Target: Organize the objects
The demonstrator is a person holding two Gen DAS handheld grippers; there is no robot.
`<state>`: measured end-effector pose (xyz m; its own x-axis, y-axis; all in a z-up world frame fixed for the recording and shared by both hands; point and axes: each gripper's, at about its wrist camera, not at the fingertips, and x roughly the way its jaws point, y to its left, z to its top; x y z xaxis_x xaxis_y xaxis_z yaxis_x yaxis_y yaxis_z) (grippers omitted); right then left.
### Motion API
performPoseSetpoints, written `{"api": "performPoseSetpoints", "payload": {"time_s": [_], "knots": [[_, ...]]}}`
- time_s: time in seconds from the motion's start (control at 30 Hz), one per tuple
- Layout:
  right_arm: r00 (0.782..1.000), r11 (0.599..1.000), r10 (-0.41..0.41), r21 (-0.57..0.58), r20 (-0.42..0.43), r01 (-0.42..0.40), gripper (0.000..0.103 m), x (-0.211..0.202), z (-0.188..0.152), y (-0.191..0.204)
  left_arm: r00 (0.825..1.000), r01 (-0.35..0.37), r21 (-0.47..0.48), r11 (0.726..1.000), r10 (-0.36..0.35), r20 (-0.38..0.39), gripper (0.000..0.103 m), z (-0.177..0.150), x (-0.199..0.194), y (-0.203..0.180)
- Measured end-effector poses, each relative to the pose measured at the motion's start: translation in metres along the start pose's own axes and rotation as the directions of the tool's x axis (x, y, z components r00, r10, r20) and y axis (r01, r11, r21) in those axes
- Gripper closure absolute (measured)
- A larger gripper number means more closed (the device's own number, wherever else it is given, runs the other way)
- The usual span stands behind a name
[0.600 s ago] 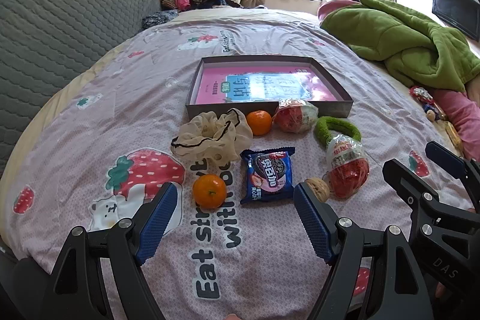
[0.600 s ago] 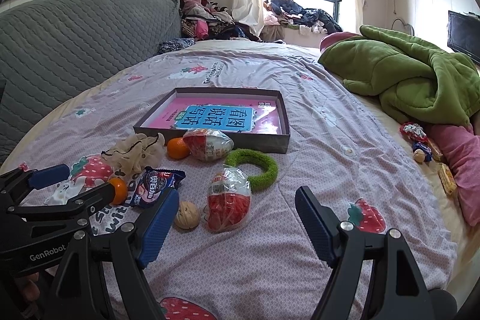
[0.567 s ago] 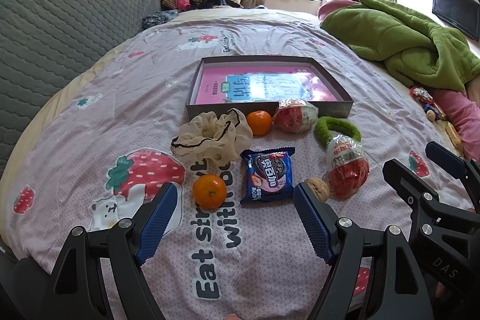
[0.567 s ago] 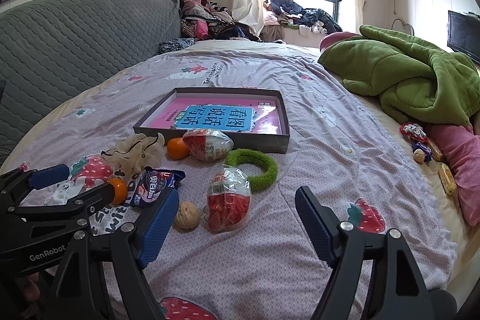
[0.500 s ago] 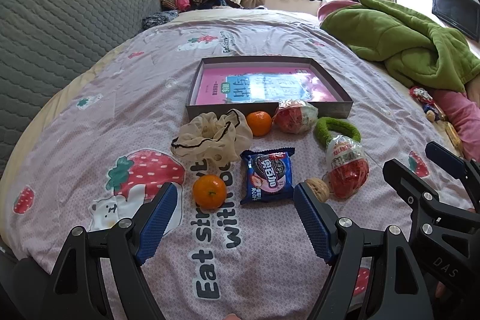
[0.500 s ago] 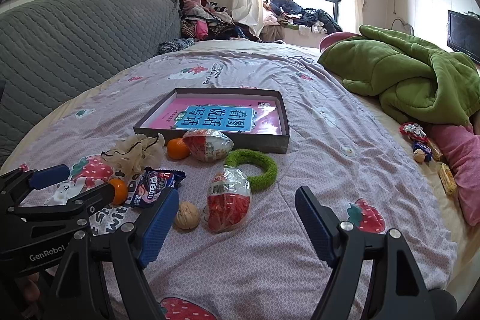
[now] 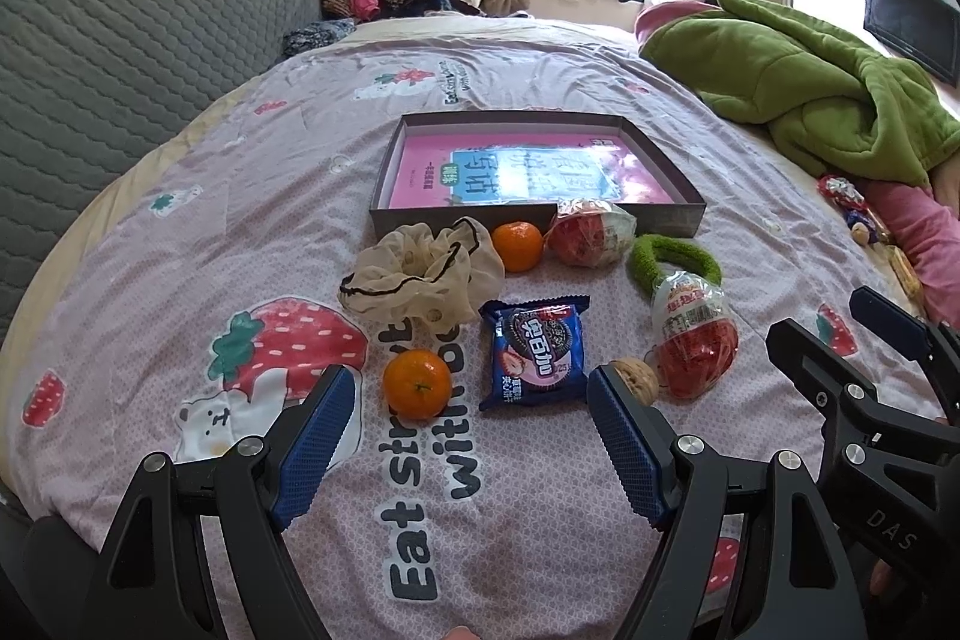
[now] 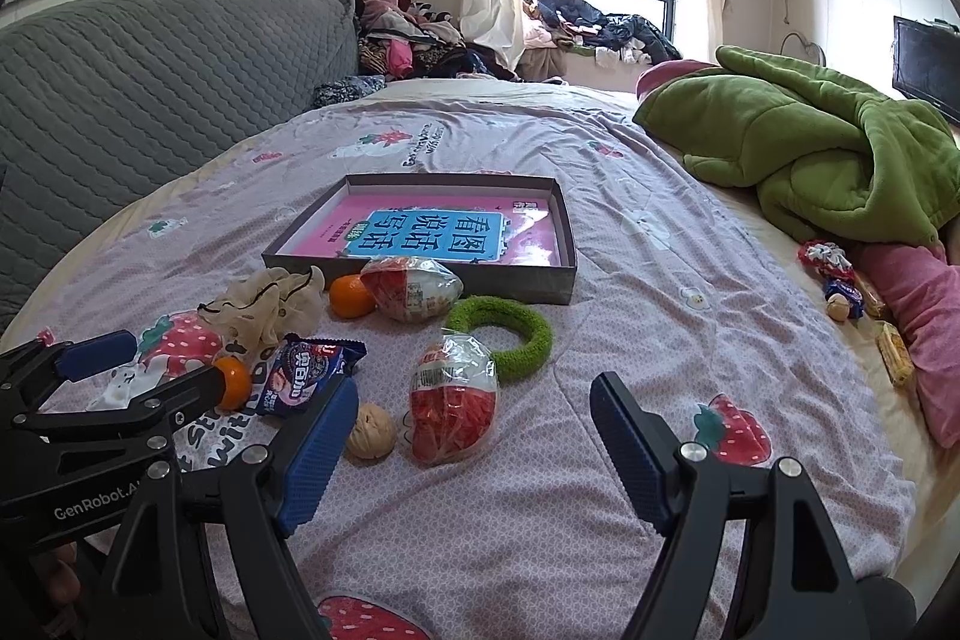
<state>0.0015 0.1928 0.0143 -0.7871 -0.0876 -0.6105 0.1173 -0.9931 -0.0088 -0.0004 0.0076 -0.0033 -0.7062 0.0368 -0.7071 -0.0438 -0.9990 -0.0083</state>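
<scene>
A grey box (image 7: 672, 214) with a pink book inside lies mid-bed, also in the right wrist view (image 8: 564, 250). In front lie a cream scrunchie (image 7: 420, 274), two oranges (image 7: 417, 383) (image 7: 517, 245), a blue cookie pack (image 7: 536, 352), a walnut (image 7: 635, 379), two wrapped red eggs (image 7: 695, 340) (image 7: 591, 232) and a green ring (image 7: 672, 250). My left gripper (image 7: 468, 400) is open and empty, just short of the near orange and cookie pack. My right gripper (image 8: 474, 418) is open and empty, near one egg (image 8: 454, 397) and the walnut (image 8: 371, 430).
A green blanket (image 7: 804, 100) is heaped at the right, with a pink pillow (image 8: 918, 310) and small snacks (image 8: 840, 286) by the bed's right edge. A grey quilted headboard (image 7: 120, 58) runs along the left. Clothes pile up by the window (image 8: 576, 22).
</scene>
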Motion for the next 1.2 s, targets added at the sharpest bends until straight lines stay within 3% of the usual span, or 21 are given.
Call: {"api": "performPoseSetpoints", "payload": {"time_s": [0.6, 1.2], "knots": [[0.999, 1.000, 0.011, 0.030, -0.053, -0.009, 0.024, 0.023, -0.006, -0.008, 0.997, 0.054, 0.000, 0.999, -0.054, -0.052, 0.022, 0.001, 0.031, -0.005], [0.993, 0.998, -0.004, 0.055, -0.119, 0.010, 0.024, 0.051, -0.002, -0.018, 0.975, 0.138, -0.030, 0.990, -0.142, -0.172, 0.022, 0.020, 0.083, -0.011]]}}
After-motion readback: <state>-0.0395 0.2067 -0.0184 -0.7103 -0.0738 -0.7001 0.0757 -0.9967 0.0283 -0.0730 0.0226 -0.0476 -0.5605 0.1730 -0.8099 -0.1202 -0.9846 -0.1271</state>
